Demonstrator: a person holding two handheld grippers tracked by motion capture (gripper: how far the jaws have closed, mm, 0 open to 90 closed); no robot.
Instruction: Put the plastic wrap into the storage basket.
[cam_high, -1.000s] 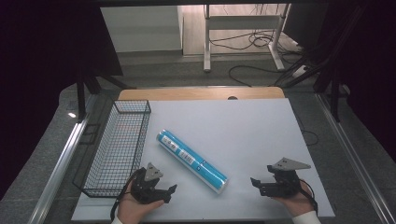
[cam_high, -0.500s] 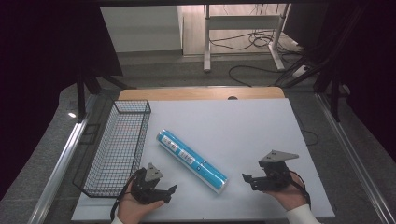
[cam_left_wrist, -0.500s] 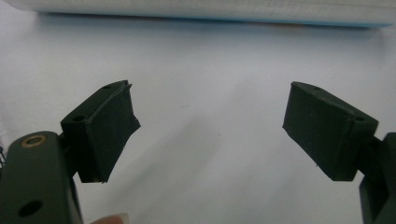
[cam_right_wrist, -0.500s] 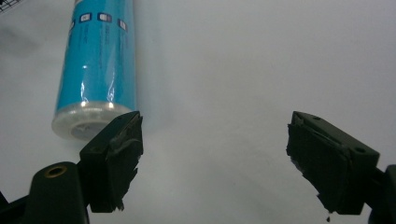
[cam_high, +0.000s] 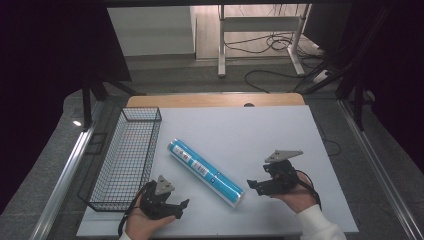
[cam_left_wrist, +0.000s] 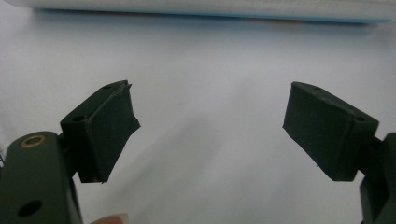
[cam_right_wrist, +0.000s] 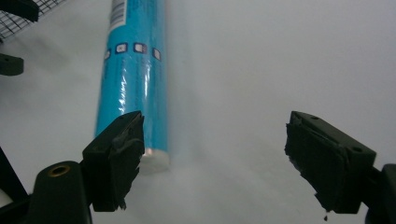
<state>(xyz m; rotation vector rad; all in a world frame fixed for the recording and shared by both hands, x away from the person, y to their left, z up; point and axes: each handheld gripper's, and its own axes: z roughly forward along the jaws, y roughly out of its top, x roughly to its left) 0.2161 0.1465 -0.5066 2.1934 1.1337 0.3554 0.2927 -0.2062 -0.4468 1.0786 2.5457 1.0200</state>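
A long blue roll (cam_high: 206, 172) in clear wrap lies diagonally on the white table (cam_high: 250, 135), its near end toward the right hand. My right gripper (cam_high: 256, 186) is open just right of that near end, and the blue roll (cam_right_wrist: 133, 79) lies ahead of its left jaw in the right gripper view. My left gripper (cam_high: 181, 207) is open near the table's front edge, below the roll's middle. In the left gripper view the roll (cam_left_wrist: 210, 10) runs along the top edge, beyond the spread jaws, with bare table between them.
A black wire basket (cam_high: 125, 155) stands along the table's left side, its corner (cam_right_wrist: 28, 18) visible in the right gripper view. A wooden strip (cam_high: 215, 100) edges the far side of the table. Cables lie on the floor beyond.
My right gripper has moved left toward the roll's near end. The left gripper and the roll have stayed put.
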